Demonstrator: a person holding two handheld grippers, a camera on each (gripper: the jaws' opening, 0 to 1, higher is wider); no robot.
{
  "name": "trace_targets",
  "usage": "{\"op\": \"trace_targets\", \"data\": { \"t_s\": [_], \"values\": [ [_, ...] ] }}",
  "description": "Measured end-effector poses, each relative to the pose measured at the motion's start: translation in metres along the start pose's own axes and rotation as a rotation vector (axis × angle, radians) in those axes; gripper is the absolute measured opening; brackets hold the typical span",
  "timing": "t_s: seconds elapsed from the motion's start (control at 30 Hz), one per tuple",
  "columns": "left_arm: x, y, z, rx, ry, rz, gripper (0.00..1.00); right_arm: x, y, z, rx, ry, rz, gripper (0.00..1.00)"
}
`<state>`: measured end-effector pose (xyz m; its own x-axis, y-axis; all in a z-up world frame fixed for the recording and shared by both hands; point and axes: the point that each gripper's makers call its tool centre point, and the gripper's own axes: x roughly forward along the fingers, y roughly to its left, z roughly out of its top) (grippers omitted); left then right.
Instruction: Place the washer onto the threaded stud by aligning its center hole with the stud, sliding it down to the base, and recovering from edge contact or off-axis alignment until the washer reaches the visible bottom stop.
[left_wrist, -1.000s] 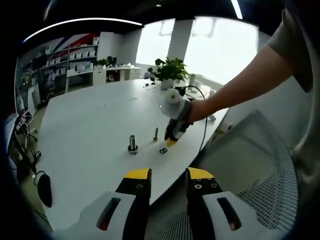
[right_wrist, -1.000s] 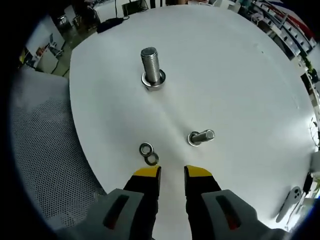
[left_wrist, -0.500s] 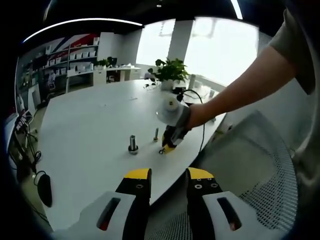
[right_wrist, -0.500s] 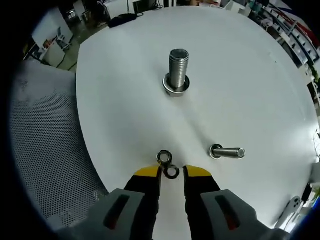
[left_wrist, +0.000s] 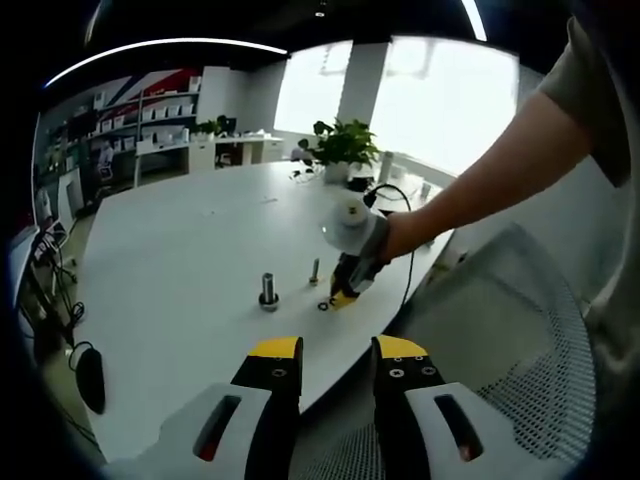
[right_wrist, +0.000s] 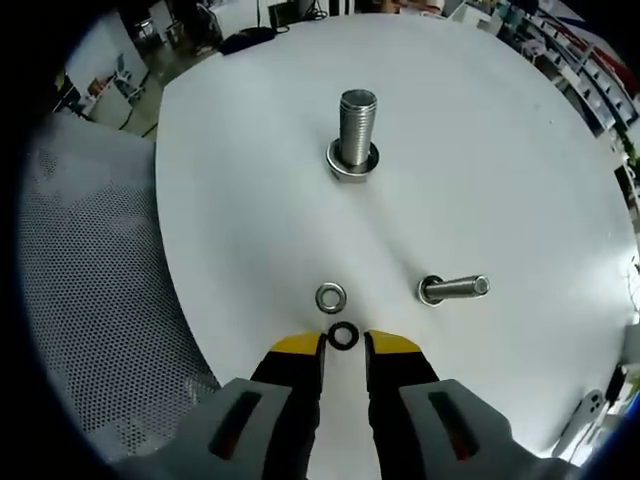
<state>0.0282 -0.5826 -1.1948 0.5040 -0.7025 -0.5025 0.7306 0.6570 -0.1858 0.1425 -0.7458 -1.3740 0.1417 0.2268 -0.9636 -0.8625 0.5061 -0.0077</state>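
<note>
Two washers: dark washer (right_wrist: 343, 336) btwn tips of open right tongs (right_wrist: 343, 345), silver washer (right_wrist: 330, 297) just beyond.

white table (left_wrist: 180, 250), bright windows (left_wrist: 440, 100) (office)

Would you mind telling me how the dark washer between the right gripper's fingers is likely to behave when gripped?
The dark washer lies flat on the table, so it probably slides rather than lifts. It looks thin and rigid, likely light. The right gripper may need its edge.

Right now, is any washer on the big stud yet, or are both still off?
Both off. The pale washer and dark washer lie flat on the table, just ahead of the right tool; the big stud stands upright beyond them.
</note>
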Motion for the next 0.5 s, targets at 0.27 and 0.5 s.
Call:
{"op": "trace_targets", "data": {
  "t_s": [0.27, 0.5],
  "values": [
    [0.0000, 0.0004, -0.0003, -0.003, 0.002, 0.002, 0.25, 0.0025, -0.0028, 0.0041, -0.045, 0.056, 0.020, 0.15],
    [0.0001, 0.0007, 0.0000, -0.005, 0.001, 0.003, 0.25, 0.0036, -0.0019, 0.0043, -0.086, 0.123, 0.015, 0.15]
  ]
}}
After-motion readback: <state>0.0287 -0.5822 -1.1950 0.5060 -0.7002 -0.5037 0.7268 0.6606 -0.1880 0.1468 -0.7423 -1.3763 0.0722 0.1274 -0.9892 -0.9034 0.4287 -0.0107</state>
